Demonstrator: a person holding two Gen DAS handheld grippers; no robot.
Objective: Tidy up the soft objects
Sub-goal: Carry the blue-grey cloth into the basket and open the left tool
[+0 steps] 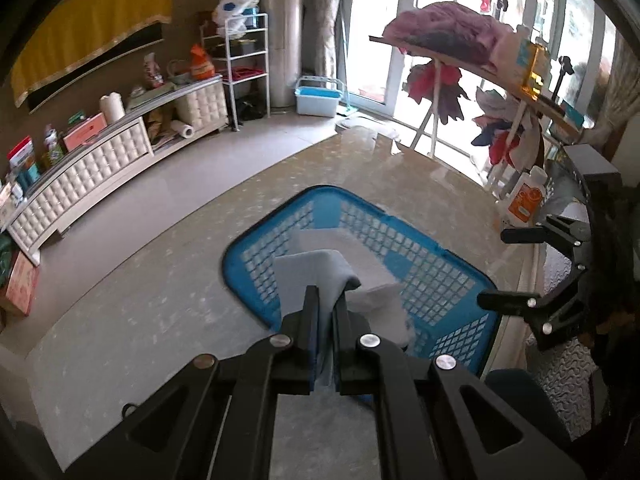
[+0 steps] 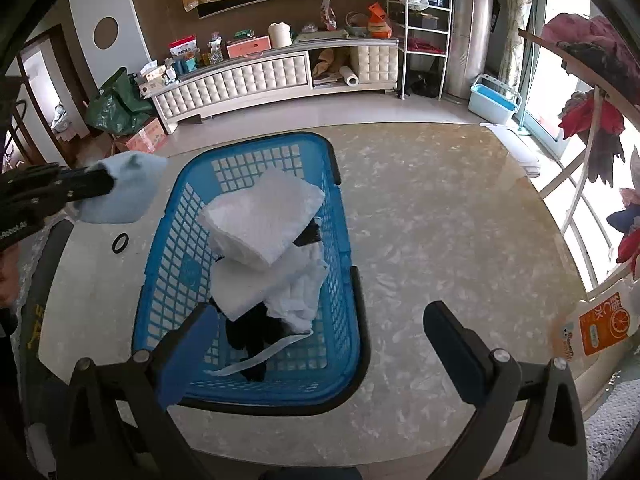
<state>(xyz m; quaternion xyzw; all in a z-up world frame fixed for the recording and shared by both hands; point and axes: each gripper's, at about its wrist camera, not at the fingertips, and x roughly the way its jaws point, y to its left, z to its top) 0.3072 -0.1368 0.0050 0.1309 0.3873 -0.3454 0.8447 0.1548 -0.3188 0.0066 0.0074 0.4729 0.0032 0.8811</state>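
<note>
marble table [image 2: 440,216] | on it: blue basket [image 2: 340,216], black ring [image 2: 120,243], orange-labelled bottle [image 2: 600,328]

Orange bottle label [image 2: 604,326] reads "C水"; other print illegible.

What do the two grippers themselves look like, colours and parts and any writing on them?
Both are matte black linkage frames with round silver rivets at the joints. The left gripper has blue pads inside its flat fingers, and white lettering on its side in the right wrist view. The right gripper has broad fingers with a blue pad on one.
</note>
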